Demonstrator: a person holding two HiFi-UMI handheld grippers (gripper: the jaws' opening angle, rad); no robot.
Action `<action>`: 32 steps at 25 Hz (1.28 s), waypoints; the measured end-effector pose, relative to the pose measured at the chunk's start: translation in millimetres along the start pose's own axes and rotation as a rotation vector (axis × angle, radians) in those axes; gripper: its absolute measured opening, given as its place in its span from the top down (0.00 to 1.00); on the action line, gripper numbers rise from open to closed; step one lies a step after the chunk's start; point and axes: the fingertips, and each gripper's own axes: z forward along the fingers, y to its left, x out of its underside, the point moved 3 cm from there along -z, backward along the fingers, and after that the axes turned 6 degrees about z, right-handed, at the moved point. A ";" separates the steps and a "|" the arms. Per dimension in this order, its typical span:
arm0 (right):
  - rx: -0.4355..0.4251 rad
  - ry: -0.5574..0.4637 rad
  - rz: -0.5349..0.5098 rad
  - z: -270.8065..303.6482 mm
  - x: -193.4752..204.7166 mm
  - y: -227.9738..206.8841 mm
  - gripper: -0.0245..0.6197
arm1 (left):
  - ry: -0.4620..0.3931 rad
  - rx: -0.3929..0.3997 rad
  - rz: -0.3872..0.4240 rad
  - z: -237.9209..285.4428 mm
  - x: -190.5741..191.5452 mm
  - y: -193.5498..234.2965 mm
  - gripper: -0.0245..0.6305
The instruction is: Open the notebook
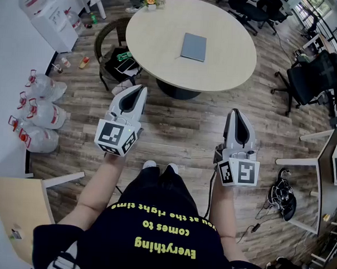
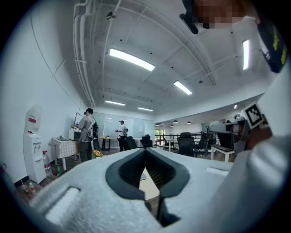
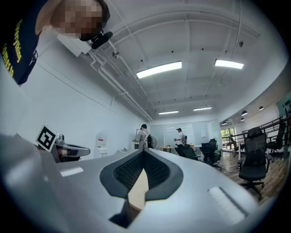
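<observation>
The round table [image 1: 161, 36] stood ahead of the person. The left gripper [image 1: 141, 89] and right gripper [image 1: 234, 112] were held short of it, each with jaws together on nothing. The grey notebook [image 1: 193, 47] lay closed near the table's middle.

We see round table [image 1: 161, 53], pale wood top, on dark pedestal [image 1: 178, 92], standing on plank floor [image 1: 180, 129]. Notebook [image 1: 193, 47] lies flat and closed, grey-blue cover up, near middle of top, well apart from rim. Small flower pot [image 1: 150, 1] sits at far edge. On floor at left, clear water jugs [image 1: 40, 115] huddle by wall.
</observation>
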 end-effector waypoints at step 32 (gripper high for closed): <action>-0.040 0.031 0.052 86.1 24.6 -67.2 0.51 | -0.034 -0.039 -0.031 105.9 -6.5 7.5 0.41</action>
